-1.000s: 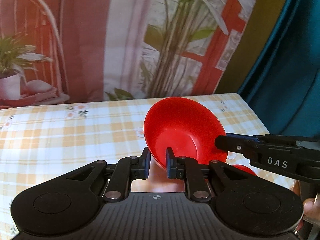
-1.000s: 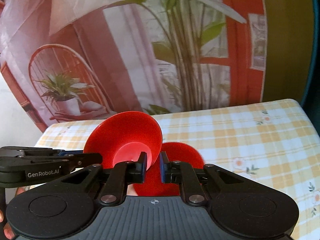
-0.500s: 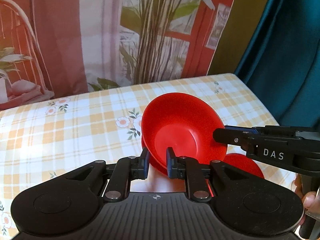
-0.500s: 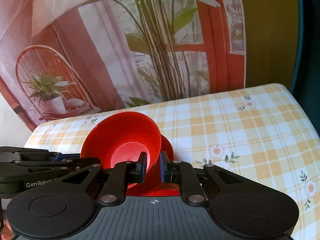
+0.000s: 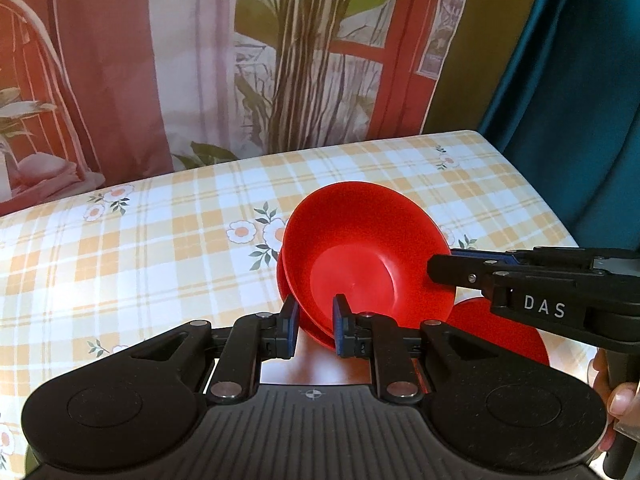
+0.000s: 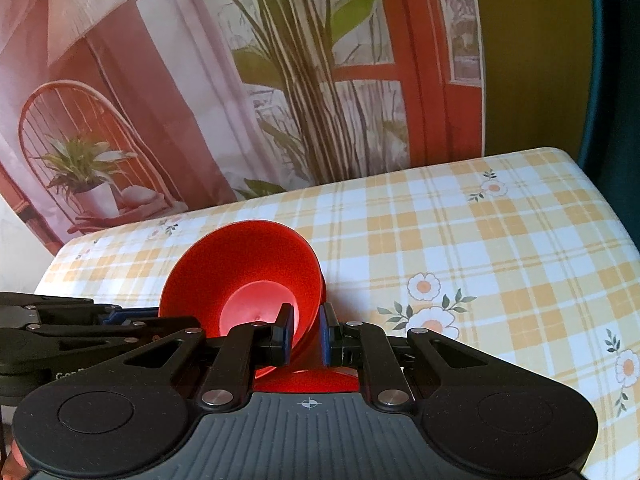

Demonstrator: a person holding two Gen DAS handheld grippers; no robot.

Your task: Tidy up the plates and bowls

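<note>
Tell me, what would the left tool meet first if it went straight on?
The left tool already clamps the red bowl's rim, so it would only push that bowl; beyond it, probably the checked tablecloth, though depth is unclear.

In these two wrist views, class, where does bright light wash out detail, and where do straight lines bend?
Left wrist view: sunlight bleaches the checked tablecloth at left, and the table's far edge bows. Right wrist view: even light, the red bowl sharp, the backdrop curving near the frame edges.
</note>
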